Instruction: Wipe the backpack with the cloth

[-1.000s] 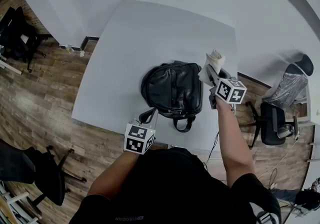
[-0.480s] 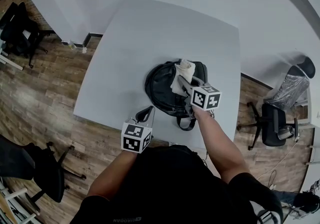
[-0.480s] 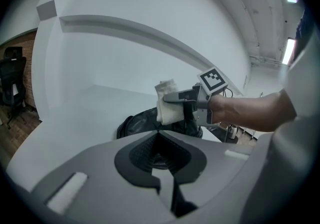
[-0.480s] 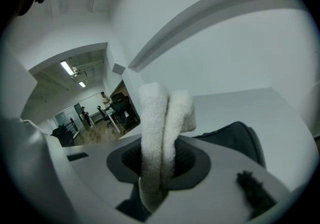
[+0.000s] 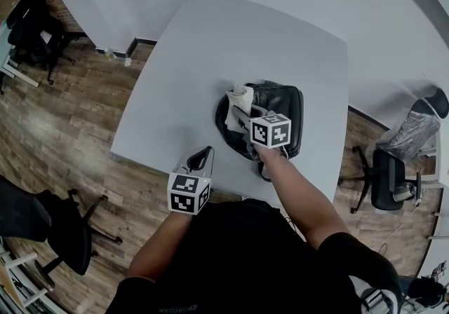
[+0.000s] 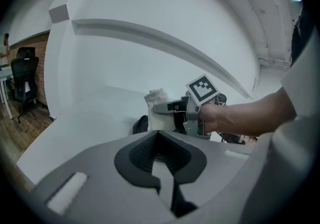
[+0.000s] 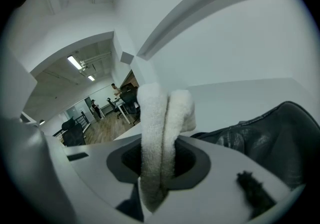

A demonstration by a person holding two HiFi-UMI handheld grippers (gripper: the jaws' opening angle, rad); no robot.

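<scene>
Right tongs clamped on cloth, over backpack — left tongs closed, empty, off backpack.

backpack: black | cloth: white | table: pale grey | floor: brown wood-grain | chair: black

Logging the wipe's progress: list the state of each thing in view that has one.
Left tongs: shut, empty, at the table's near edge.
Right tongs: shut on the cloth.
Cloth: folded, clamped, over the backpack.
Backpack: lying on the table.
</scene>
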